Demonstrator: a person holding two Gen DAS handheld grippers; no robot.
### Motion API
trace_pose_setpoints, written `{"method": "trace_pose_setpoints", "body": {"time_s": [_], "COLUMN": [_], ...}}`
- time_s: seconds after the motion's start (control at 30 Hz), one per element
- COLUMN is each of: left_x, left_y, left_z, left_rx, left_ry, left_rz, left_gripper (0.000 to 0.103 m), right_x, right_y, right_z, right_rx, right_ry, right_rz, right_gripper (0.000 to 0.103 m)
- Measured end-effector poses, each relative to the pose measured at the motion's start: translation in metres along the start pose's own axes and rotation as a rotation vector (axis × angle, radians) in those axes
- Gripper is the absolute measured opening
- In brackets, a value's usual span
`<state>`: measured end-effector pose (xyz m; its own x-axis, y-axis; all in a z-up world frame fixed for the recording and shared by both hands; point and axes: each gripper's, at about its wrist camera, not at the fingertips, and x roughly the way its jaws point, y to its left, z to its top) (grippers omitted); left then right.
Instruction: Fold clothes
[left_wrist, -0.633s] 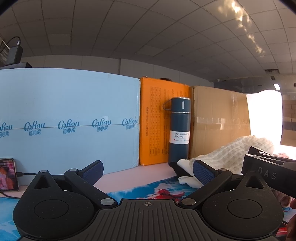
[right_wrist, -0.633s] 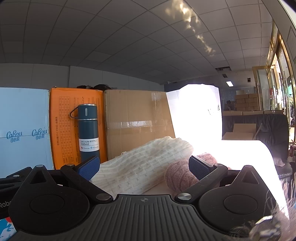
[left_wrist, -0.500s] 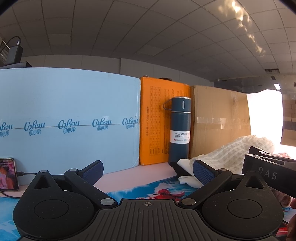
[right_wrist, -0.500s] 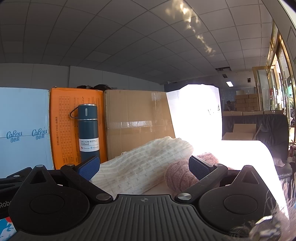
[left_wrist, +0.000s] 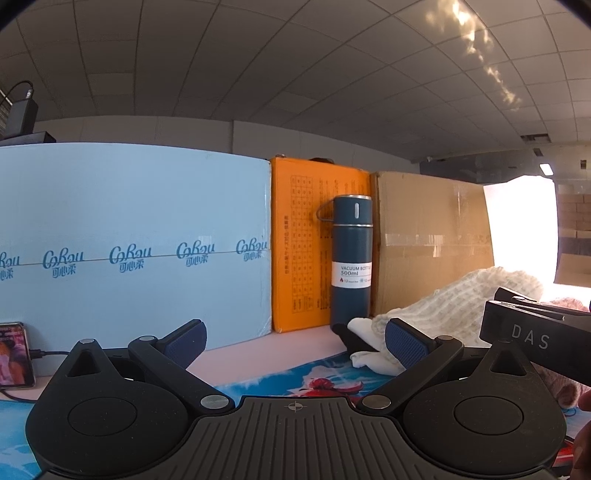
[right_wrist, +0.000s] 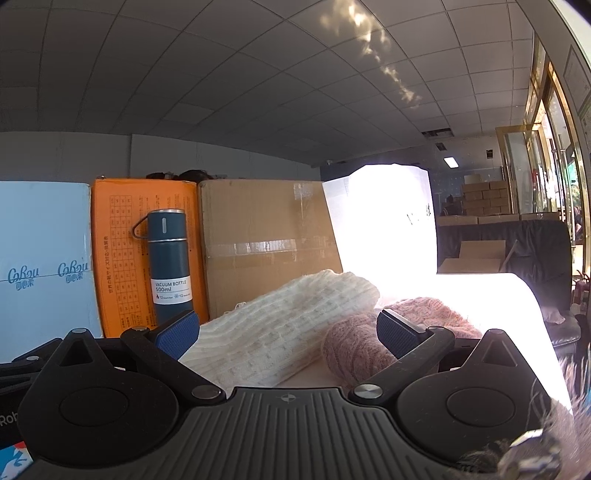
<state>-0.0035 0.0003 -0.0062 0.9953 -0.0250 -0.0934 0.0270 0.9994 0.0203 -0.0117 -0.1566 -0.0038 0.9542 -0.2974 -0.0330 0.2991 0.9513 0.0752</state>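
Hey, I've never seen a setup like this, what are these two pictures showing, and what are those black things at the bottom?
Those are two hand-held grippers, each with a camera looking along its fingers. One picture is from the left gripper, the other from the right gripper. Both are open and hold nothing. Ahead lie a cream knit garment and a pink knit garment, waiting to be folded. Behind stand a blue vacuum bottle and cardboard boxes. A phone leans at far left.

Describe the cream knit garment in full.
The cream knit garment is a thick waffle-textured piece, loosely bunched into a long slanted mound, not folded. It lies on the table in front of the brown cardboard box, its right side against a pink knit garment. A smoother white edge sticks out at its left end. Neither gripper holds it.
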Motion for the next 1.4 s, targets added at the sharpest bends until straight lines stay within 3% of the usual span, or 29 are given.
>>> {"method": "trace_pose_setpoints", "body": {"time_s": [0.83, 1.07, 1.4], "left_x": [-0.003, -0.017, -0.032], "left_y": [0.001, 0.004, -0.010], "left_z": [0.005, 0.005, 0.011], "left_rx": [-0.011, -0.024, 0.062], "left_ry": [0.006, -0.063, -0.093], "left_rz": [-0.005, -0.006, 0.028], "left_gripper": [0.103, 0.103, 0.103], "right_x": [-0.002, -0.008, -0.010], "right_y": [-0.003, -0.027, -0.045], "right_z": [0.000, 0.001, 0.000], "right_rx": [0.016, 0.175, 0.320], "right_ry": [-0.003, -0.030, -0.035], "right_rz": [0.007, 0.101, 0.184], "right_gripper": [0.103, 0.103, 0.103]}}
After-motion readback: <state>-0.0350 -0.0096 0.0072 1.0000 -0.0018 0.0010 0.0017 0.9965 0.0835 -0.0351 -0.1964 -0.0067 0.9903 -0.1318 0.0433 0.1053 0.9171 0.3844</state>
